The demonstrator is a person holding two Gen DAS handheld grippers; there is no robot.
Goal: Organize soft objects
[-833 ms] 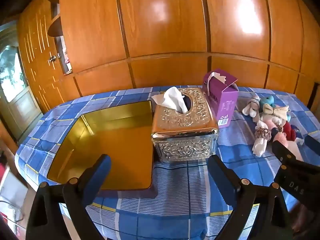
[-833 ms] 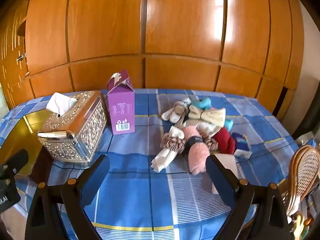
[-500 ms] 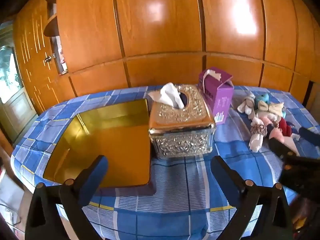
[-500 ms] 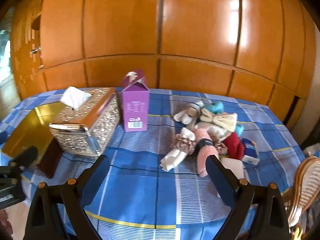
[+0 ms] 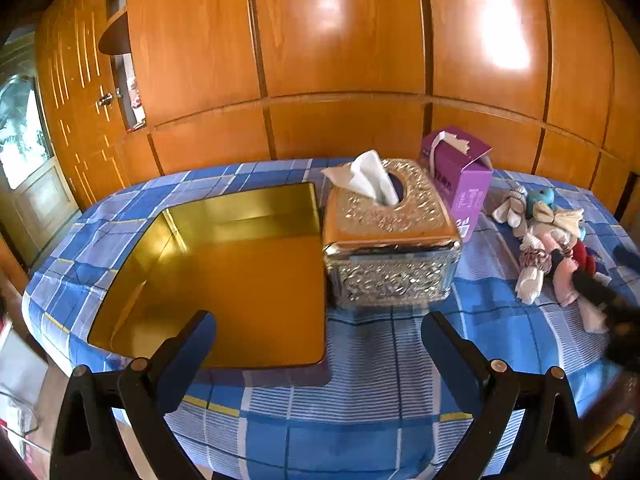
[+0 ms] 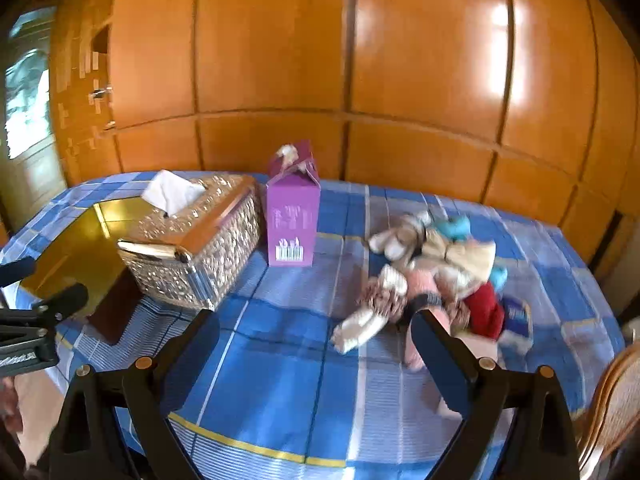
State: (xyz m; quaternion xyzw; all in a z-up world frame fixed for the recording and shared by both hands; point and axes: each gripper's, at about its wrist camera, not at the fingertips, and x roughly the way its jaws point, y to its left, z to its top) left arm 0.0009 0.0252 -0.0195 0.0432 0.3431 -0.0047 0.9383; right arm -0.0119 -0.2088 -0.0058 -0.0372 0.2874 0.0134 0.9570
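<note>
Pile of soft objects (image 6: 434, 276) sits on the right part of the bench (image 6: 280, 380), on a blue checked cloth with white and yellow stripes. The pile is a loose heap: cream and brown plush pieces at the back, a teal bit, a beige bow-like cloth on top, a pink fuzzy piece and a dark band in the middle, a red item at the right, a white sock-like piece sticking out front-left. Same heap shows in the left wrist view at the far right (image 5: 548, 244). Edges are blurred, so individual items are hard to separate.

Left of the pile: an upright purple carton (image 6: 293, 224) with a torn top, then an ornate silver-gold tissue box (image 6: 192, 240) with a white tissue poking up, then a shiny gold tray (image 5: 224, 276) flat on the cloth, just beside the tissue box.

Right tongs (image 6: 316, 344) spread wide, nothing between them, low over the cloth just in front of the pile. Left tongs (image 5: 320, 344) spread wide too, nothing held, near the tray's front edge. Wood-panelled wall (image 5: 340, 60) behind.
</note>
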